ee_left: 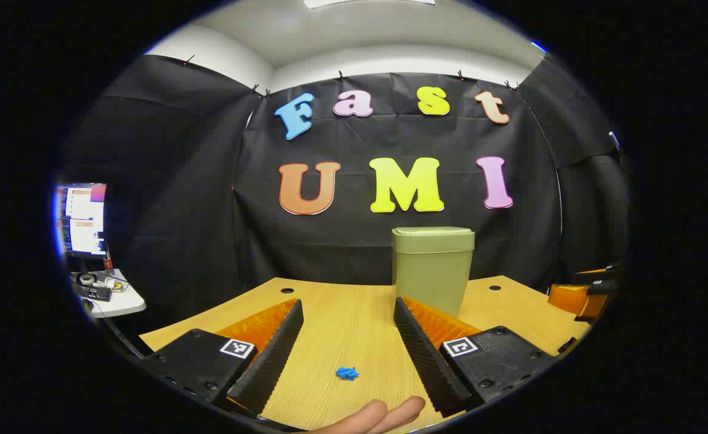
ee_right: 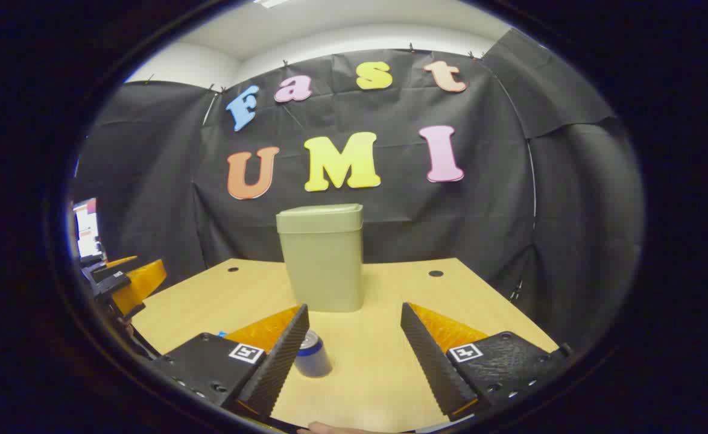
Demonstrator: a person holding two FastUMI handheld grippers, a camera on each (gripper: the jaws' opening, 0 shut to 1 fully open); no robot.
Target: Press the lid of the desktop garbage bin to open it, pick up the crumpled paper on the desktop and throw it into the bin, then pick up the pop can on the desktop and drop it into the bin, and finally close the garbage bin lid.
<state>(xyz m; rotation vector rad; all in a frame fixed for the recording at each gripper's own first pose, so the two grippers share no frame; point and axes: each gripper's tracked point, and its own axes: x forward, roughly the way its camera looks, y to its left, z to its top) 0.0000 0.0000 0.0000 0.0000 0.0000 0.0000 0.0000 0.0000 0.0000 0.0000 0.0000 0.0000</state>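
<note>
The garbage bin (ee_left: 432, 268) stands upright toward the back of the wooden worktop (ee_left: 354, 319), its lid (ee_right: 320, 217) down. A small blue crumpled paper (ee_left: 347, 374) lies on the worktop between the spread fingers of the left tongs (ee_left: 348, 346), which hold nothing. In the right gripper view, the pop can (ee_right: 313, 354) stands just beside the left finger of the right tongs (ee_right: 354, 349), also wide open and empty.

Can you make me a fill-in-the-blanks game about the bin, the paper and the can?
1. The bin has its lid ____.
2. The crumpled paper lies on the ____.
3. The pop can stands in front of the ____.
4. The left gripper has its fingers ____.

Missing words: shut; table; bin; open
</note>
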